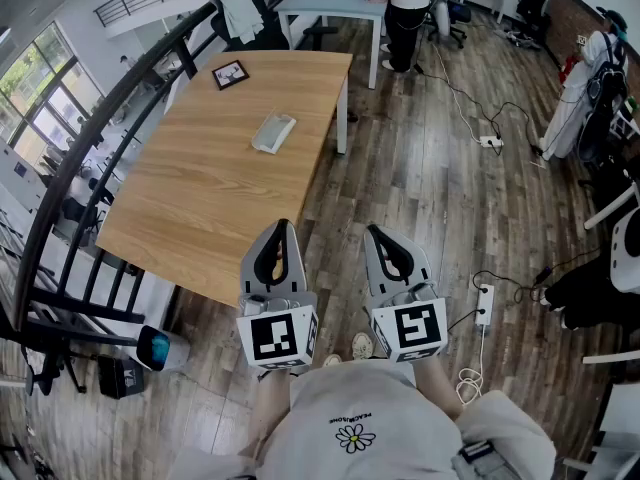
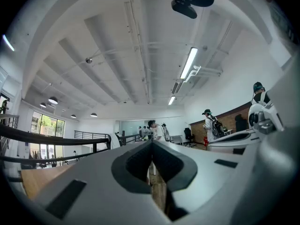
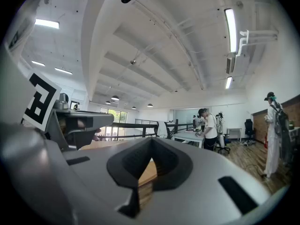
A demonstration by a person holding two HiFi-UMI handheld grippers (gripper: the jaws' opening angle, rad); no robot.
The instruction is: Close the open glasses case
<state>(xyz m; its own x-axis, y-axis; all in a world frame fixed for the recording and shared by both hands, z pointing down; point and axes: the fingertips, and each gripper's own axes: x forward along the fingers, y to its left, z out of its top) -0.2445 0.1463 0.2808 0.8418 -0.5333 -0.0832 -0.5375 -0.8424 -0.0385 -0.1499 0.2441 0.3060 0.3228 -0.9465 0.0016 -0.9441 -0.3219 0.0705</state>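
While I hold both tools close to the body, the left gripper (image 1: 283, 226) and the right gripper (image 1: 375, 230) lie side by side and level, noses toward the table. Each is smooth grey plastic with a dark teardrop opening behind the tips and carries one black-and-white marker cube, so two cubes in all. In the left gripper view its tips (image 2: 151, 144) meet with nothing between them; the right gripper view shows the same pinched-together tips (image 3: 151, 142), also empty.

Just ahead of them is the near edge of one rectangular table (image 1: 200, 228), pale wood grain on white legs, standing on a dark plank floor (image 1: 430, 198).

One glasses case (image 1: 273, 133) lies on the table's far half, well apart from both grippers. It is a light grey, rounded oblong; its long axis runs from near-left to far-right. I cannot tell from here how its lid stands.

Farther back, near the far-left corner, lies one square black-framed card (image 1: 231, 74).
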